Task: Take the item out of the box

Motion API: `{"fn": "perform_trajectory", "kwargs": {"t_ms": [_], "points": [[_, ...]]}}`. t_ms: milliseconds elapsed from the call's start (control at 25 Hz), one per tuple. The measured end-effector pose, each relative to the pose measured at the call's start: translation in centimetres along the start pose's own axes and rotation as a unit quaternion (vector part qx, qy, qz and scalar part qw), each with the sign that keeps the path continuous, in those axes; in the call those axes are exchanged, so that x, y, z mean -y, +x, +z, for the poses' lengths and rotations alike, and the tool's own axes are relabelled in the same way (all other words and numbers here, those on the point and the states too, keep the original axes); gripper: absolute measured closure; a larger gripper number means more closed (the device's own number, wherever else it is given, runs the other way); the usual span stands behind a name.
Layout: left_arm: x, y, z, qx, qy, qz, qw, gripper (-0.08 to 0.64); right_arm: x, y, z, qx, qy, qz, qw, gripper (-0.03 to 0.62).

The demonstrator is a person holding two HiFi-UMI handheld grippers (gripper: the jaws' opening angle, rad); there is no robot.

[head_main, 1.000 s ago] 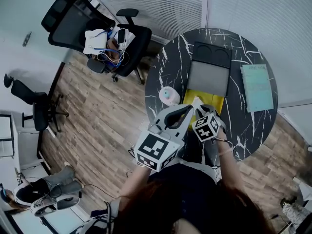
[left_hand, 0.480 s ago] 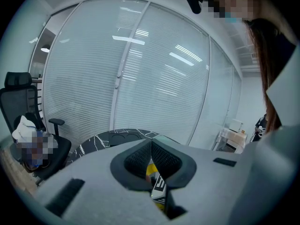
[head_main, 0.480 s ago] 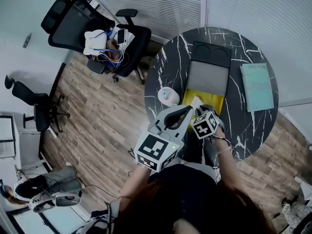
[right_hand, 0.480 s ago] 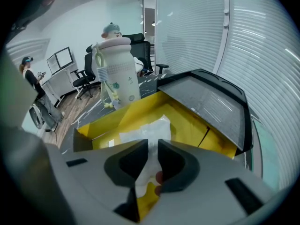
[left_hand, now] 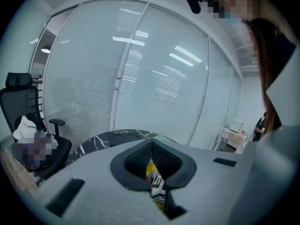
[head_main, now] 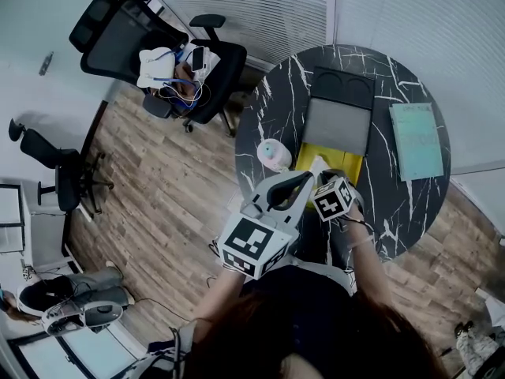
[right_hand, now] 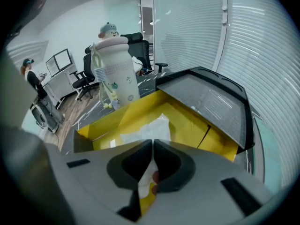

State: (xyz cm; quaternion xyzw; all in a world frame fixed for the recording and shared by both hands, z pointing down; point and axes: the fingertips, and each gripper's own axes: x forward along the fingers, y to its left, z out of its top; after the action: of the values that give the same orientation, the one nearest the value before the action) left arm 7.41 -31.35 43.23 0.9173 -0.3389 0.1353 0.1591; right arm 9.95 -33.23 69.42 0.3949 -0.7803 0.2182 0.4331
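An open box (head_main: 348, 165) with a yellow inside lies on the round black marble table (head_main: 394, 204); its grey lid (head_main: 338, 126) is folded back. A white plastic-wrapped item (head_main: 316, 164) lies in the box near its front wall. In the right gripper view the yellow box (right_hand: 187, 121) fills the middle, and the white item (right_hand: 147, 125) runs up between the jaws. My right gripper (right_hand: 153, 143) is shut on it at the box's front edge (head_main: 322, 172). My left gripper (head_main: 306, 180) hovers beside it, tilted up towards the windows, shut on nothing (left_hand: 151, 143).
A white bottle with a figure on its cap (head_main: 274, 155) (right_hand: 115, 69) stands just left of the box. A teal notebook (head_main: 416, 140) lies at the table's right. An office chair (head_main: 158, 54) with things on it stands to the far left, on the wood floor.
My right gripper has shifted slightly forward and up at the box's front edge. The left gripper and the box stay put.
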Motion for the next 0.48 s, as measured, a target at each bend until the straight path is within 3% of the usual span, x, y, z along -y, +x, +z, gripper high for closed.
{"fn": "perform_trajectory", "kwargs": {"t_ms": [480], "points": [[0.2, -1.0, 0.4, 0.014, 0.006, 0.005, 0.9999, 0.534, 0.6, -2.2, 0.6, 0.024, 0.004, -0.029, 0.999, 0.568]]}}
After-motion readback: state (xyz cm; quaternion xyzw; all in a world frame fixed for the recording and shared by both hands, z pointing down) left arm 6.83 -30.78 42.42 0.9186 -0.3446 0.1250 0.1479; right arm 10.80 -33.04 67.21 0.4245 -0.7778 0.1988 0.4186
